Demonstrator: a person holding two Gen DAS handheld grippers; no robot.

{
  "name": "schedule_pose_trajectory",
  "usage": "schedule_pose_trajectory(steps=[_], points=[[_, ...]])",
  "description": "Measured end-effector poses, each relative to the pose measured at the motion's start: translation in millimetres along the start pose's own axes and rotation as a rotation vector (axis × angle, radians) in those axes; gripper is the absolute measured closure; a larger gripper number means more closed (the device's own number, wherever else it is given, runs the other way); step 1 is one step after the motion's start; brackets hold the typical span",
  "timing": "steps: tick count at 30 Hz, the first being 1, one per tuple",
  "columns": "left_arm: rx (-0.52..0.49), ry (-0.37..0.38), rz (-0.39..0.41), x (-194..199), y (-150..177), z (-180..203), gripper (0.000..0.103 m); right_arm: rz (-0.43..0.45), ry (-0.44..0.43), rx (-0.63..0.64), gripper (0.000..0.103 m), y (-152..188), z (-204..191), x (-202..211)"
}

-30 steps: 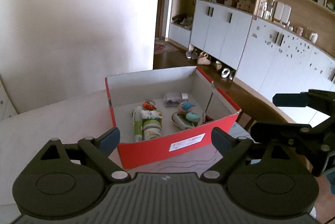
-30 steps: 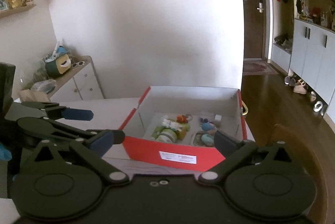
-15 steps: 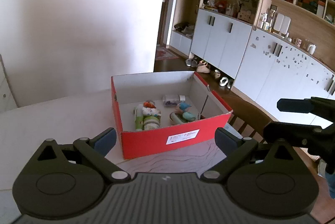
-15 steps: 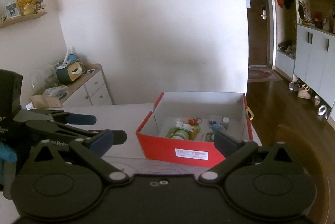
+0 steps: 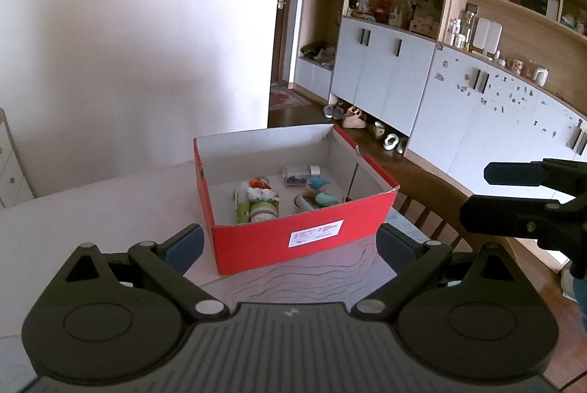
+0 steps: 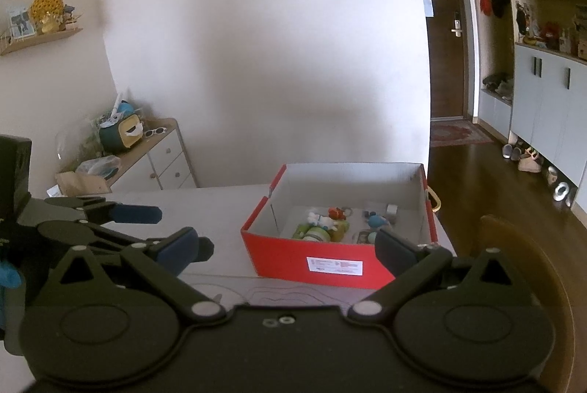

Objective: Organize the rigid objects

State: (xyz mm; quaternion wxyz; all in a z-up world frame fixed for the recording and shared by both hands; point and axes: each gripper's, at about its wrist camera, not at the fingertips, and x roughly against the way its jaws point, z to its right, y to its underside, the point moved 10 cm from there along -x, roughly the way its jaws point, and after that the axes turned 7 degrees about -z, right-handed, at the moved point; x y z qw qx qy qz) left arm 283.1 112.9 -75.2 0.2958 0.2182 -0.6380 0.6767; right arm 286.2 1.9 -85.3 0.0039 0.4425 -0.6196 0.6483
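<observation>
Both my left gripper and right gripper are now backing away from the red shoebox, jaws released and empty; the toys are lying inside it, so sorting appears complete.

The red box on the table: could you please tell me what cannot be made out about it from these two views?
- Left wrist view: the red box has a white label whose print is too small to read.
- Right wrist view: the box's near wall hides the lower part of the toys.
- Both views: the small items are too tiny to identify.
</observation>
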Motion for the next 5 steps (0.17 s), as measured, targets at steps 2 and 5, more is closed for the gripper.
schedule_pose_trajectory(steps=[2,5], points=[[-0.003,0.006,0.003,-0.1,0.2,0.6,0.002,-0.001,-0.002,-0.002,0.000,1.4,0.8,1.3],[-0.009,0.007,0.003,0.6,0.7,1.6,0.002,0.000,-0.001,-0.008,0.000,2.0,2.4,3.1]])
